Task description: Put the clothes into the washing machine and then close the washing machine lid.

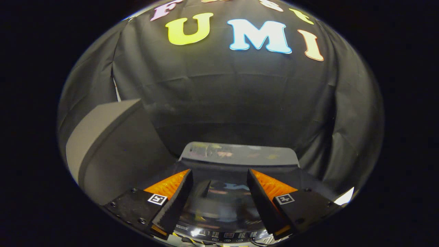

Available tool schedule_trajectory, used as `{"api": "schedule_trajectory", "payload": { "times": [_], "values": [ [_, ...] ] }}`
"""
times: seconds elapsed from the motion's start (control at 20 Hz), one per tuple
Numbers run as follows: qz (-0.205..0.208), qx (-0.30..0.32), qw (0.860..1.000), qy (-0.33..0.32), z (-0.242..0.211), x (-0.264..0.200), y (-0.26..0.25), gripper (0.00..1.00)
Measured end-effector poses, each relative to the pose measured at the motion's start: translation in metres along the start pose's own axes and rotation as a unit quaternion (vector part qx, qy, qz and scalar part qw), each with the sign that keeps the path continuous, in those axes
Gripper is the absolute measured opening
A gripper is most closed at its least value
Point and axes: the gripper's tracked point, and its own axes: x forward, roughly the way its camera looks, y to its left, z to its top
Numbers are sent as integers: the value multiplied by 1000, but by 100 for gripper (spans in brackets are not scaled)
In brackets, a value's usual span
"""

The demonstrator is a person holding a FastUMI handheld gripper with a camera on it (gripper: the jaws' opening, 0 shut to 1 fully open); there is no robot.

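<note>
A: Start with the biggest thing. What is in front of you?

B: The black cloth wall [219, 99] hangs behind everything. Next in size is a large grey box [113, 151] standing to the left of the machine; I cannot tell you what it is.

A: And the washing machine?

B: The washing machine [219, 209] sits directly below and ahead of you. Its glossy lid [240, 154] looks to be lying flat and shut, or nearly so: a pale reflective band at the far edge, dark glass nearer you. The control panel [223, 235] runs along the near edge, just under the fingers.

A: Where are the clothes?

B: I see no garment on the lid or between the fingers. My judgement is that they are already inside the drum, but the glass is too dark to confirm that.

A: And your tool?

B: Your tool [219, 178] hovers over the lid with its fingers spread wide apart and nothing between them. The fingertips point toward the far edge of the lid.

A: So which step are you on?

B: The closing step, and it reads as finished or very close. Your next move calls for checking that the lid is fully seated; if not, press down gently on the glass, then lift away.
</note>
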Motion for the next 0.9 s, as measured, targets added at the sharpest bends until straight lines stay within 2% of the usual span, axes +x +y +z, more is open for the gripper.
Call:
{"api": "schedule_trajectory", "payload": {
  "times": [0.2,0.35,0.5,0.65,0.9],
  "values": [
    [21,22,1000,-4,-36,-12,14,98],
    [23,25,999,-40,-42,-42,26,98],
    [29,43,993,-102,-31,-92,50,98],
    [54,65,979,-187,-9,-156,90,97],
    [36,61,968,-242,-17,-235,139,97]
  ]
}}
